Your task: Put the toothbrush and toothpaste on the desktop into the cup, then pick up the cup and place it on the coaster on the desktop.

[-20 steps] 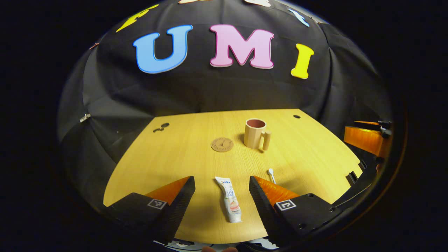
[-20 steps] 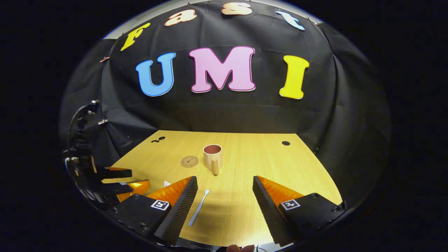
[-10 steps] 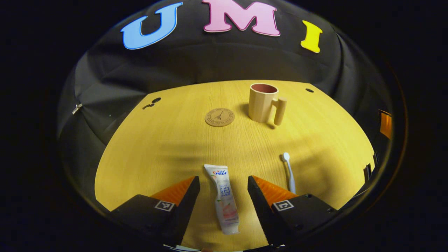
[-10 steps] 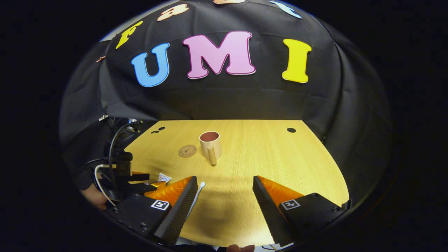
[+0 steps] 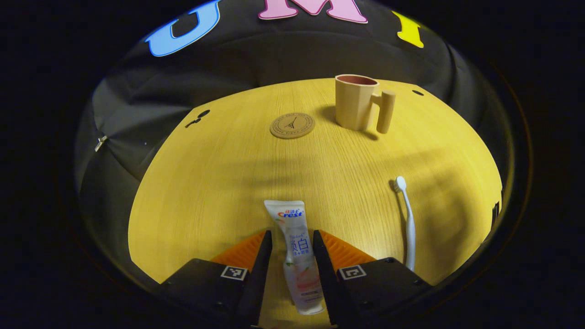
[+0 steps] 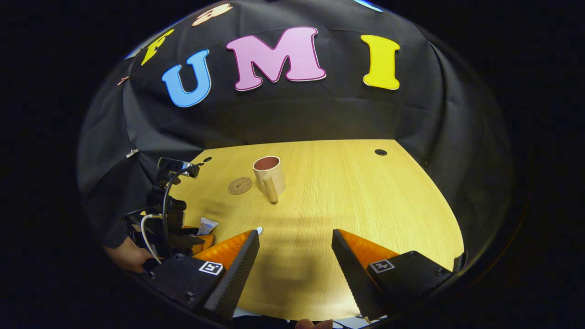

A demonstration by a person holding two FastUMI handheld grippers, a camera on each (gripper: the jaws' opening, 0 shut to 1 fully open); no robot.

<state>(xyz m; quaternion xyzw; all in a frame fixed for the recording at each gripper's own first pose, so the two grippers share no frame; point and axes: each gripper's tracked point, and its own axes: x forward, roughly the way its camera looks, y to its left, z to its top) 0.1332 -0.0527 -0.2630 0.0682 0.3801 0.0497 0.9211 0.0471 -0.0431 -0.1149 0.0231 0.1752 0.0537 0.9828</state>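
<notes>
In the left gripper view, the left gripper [image 5: 292,249] is low over the desktop [image 5: 215,183] with its two fingers drawn in close on either side of the toothpaste [image 5: 295,246]. The tube lies flat between them, its crimped end pointing forward past the fingertips and its cap end back toward the gripper body. Each finger sits at or right against a side of the tube; whether both actually press on it cannot be told. Ahead of the fingers, a little left of their line, lies the round coaster [image 5: 292,125], and ahead to the right stands the cup [image 5: 358,103], upright, its handle turned to the right. To the right of the right-hand finger lies the toothbrush [image 5: 408,214], head forward, well apart from the tube.

In the right gripper view, the right gripper [image 6: 296,242] is held above the desktop with its fingers spread wide and nothing between them. The head of the toothbrush [image 6: 259,230] peeks out just at the tip of the left-hand finger. Far left of that finger is the left gripper [image 6: 194,240] with a hand [image 6: 125,256] behind it and the toothpaste [image 6: 207,225] end sticking out past it. Ahead, left of centre, stand the coaster [image 6: 240,185] and the cup [image 6: 268,172] side by side
</notes>
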